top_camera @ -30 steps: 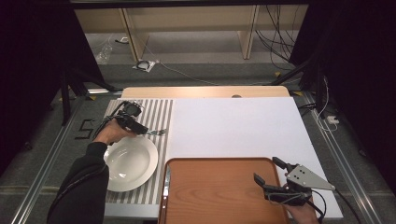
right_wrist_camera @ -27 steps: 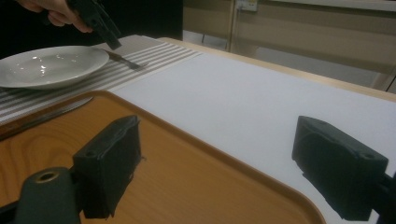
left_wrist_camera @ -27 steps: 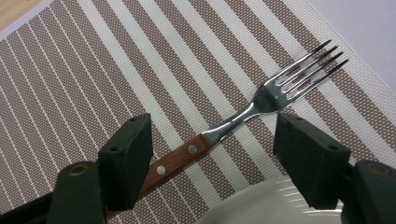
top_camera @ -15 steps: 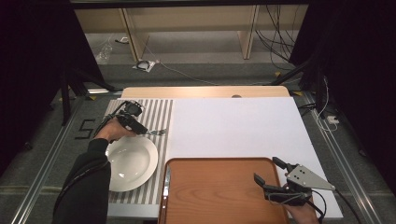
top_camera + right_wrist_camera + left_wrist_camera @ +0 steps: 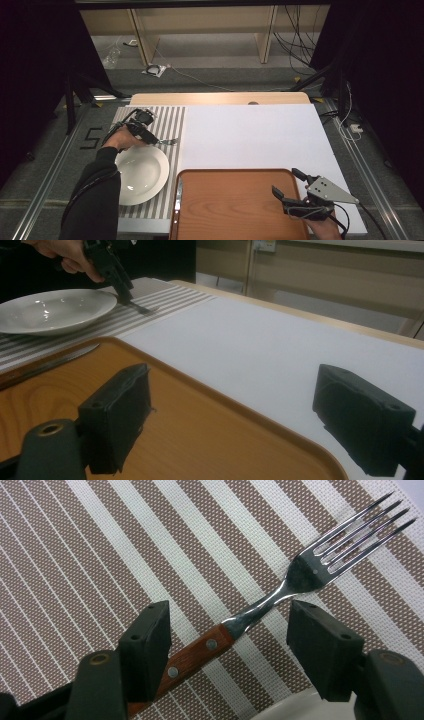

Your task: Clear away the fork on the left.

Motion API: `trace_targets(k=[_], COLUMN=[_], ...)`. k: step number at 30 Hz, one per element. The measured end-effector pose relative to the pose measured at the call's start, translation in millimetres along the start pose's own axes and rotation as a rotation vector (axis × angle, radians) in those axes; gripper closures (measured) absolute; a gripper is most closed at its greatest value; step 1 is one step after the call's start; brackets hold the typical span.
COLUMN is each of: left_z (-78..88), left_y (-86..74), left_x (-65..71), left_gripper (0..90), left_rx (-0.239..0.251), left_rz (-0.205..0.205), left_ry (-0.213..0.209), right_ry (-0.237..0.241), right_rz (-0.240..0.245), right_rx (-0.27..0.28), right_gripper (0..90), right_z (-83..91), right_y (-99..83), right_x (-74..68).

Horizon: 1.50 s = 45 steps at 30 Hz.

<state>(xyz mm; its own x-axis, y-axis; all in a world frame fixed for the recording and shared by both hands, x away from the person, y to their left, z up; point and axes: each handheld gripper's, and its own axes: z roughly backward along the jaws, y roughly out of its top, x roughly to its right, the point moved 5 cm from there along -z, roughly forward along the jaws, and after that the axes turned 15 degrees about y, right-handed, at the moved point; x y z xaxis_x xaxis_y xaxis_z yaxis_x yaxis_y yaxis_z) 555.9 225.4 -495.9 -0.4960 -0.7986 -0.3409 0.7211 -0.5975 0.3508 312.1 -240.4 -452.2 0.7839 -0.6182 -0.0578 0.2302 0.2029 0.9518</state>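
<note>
A fork (image 5: 280,592) with a wooden handle lies on the striped placemat (image 5: 170,120), just beyond a white plate (image 5: 142,175). My left gripper (image 5: 230,612) points down over it. Its jaws straddle the fork's neck and have just been closing, but a gap remains on the right side, so it is open. In the high view the left gripper (image 5: 150,140) sits at the plate's far rim, with the fork's tines (image 5: 167,142) pointing right. My right gripper (image 5: 285,181) rests open over the right end of the wooden tray (image 5: 230,205), with nothing between its jaws.
A knife (image 5: 178,192) lies along the tray's left edge beside the plate. A white mat (image 5: 250,135) covers the middle and right of the table. The right gripper view shows the tray's rim (image 5: 200,390), the plate (image 5: 55,310) and the left gripper (image 5: 122,290) farther off.
The left hand has shifted only slightly over the fork. The right gripper has kept still at the tray.
</note>
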Motion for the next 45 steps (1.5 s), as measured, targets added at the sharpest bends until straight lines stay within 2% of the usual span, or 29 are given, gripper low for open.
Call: trace_targets(k=[7,17,24,27,37,45], left_z=[-3.8,-7.0,-10.5,-12.0,-14.1,-13.6], left_y=[0.1,1.4,-2.0,-2.9,-6.7,-9.5], left_x=[1.9,2.6,3.7,2.1,-3.6,-8.2], left_gripper=[36.6,38.6,40.6,41.9,46.3,49.1], left_rx=[-0.024,-0.047,-0.071,-0.072,-0.087,-0.102], left_rz=[-0.039,-0.054,-0.092,-0.075,-0.071,-0.027], left_ry=[0.009,0.004,0.011,0.011,0.015,-0.006], right_ry=[-0.001,-0.001,0.0,-0.001,-0.004,-0.003], right_rz=[0.002,0.002,0.002,0.002,0.001,0.001], right_rx=[0.007,0.004,0.003,0.003,0.001,0.002], right_gripper=[16.4,16.4,16.4,16.4,16.4,16.4], right_z=[0.0,0.5,0.7,0.9,1.4,1.4], right_y=[0.2,0.0,-0.1,-0.1,-0.2,-0.2], right_x=[0.5,0.7,0.6,0.7,0.9,0.9])
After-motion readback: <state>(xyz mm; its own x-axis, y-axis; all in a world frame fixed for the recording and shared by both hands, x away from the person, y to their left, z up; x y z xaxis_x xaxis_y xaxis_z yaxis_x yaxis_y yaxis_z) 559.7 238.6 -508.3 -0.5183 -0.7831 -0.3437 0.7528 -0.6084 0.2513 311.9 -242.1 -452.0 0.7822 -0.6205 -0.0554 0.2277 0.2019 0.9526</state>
